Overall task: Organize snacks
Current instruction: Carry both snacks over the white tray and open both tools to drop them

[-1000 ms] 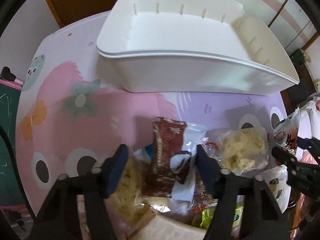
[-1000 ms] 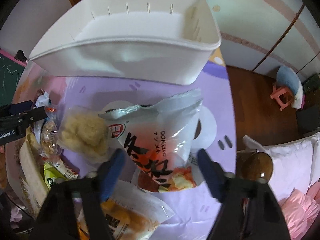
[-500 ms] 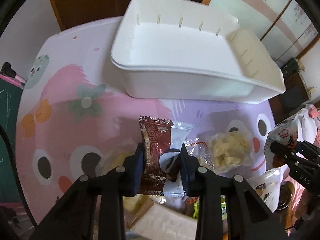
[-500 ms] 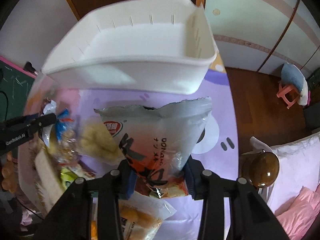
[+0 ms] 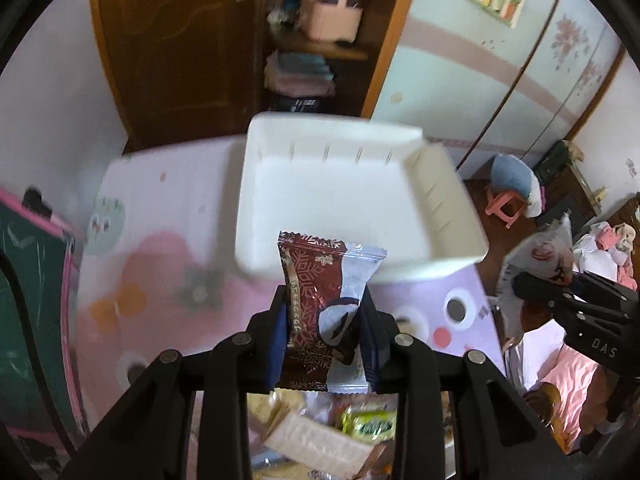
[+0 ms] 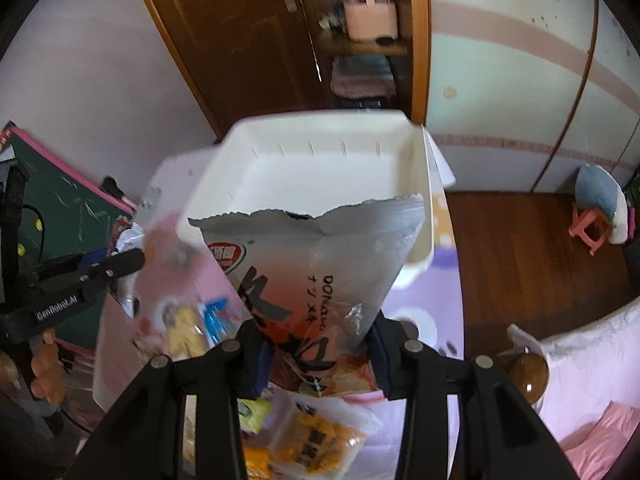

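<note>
My left gripper (image 5: 324, 336) clamps the dark-red packet (image 5: 316, 300); right gripper (image 6: 318, 344) pinches the silver pouch (image 6: 316, 264) low. Both light, crinkly, slippery; I judge sealed edges safest.

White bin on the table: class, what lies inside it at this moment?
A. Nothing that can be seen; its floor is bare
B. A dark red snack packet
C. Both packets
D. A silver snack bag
A: the white bin shows a bare floor, while the dark red packet sits in the left gripper and the silver bag in the right gripper.
</note>
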Action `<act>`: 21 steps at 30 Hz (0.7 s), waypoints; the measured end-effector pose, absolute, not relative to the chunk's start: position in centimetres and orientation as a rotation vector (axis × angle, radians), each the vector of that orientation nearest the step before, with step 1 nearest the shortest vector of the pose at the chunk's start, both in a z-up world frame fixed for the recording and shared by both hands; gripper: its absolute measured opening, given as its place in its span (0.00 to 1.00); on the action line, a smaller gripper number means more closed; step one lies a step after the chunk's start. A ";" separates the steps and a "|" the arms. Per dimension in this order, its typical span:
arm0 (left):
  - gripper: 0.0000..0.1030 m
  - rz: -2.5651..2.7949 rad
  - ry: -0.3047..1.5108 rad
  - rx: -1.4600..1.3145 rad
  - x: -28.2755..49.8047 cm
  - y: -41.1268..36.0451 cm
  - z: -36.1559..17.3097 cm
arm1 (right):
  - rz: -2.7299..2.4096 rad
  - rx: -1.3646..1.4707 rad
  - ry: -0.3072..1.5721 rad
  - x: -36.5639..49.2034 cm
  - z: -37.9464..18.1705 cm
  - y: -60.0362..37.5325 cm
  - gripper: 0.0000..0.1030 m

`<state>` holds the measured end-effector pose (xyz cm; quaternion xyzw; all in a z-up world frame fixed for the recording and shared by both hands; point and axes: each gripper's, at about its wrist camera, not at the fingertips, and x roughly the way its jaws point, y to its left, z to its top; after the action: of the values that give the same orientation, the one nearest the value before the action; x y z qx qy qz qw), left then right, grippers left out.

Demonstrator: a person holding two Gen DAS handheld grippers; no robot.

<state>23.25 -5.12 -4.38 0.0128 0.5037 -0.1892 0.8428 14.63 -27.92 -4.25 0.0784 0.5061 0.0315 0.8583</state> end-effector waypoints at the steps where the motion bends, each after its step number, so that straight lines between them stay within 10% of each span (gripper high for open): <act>1: 0.29 -0.407 1.049 0.034 23.6 -5.5 -3.7 | 0.072 0.173 1.056 15.0 -3.5 -27.9 0.39; 21: 0.29 -0.389 1.116 0.064 34.3 -11.7 -7.9 | -0.087 0.242 1.181 27.9 -7.1 -29.2 0.40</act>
<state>34.27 -11.67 -7.88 0.0304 0.5262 -0.1833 0.8298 27.93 -29.16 -7.14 0.1136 0.5550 -0.0410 0.8230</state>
